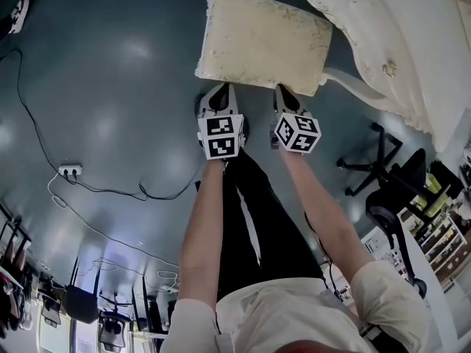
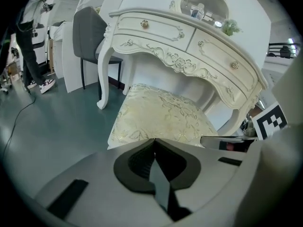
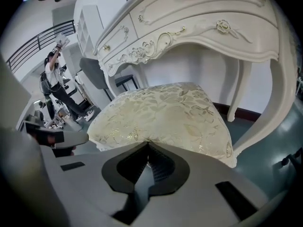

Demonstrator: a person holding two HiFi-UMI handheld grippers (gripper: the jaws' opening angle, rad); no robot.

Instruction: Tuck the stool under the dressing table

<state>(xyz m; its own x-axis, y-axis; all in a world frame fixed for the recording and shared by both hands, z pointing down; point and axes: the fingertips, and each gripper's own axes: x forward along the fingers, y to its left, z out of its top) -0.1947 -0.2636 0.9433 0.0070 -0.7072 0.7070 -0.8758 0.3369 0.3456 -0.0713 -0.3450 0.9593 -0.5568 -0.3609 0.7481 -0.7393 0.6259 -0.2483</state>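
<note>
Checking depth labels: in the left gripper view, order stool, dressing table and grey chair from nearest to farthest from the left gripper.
1. stool: centre, right against the claw tips of the left gripper.
2. dressing table: behind and above the stool.
3. grey chair: upper left, beyond the table's front leg.

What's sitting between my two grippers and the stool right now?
Nothing. The left gripper and right gripper, jaws together, sit right at the stool cushion's near edge in their own views.
</note>
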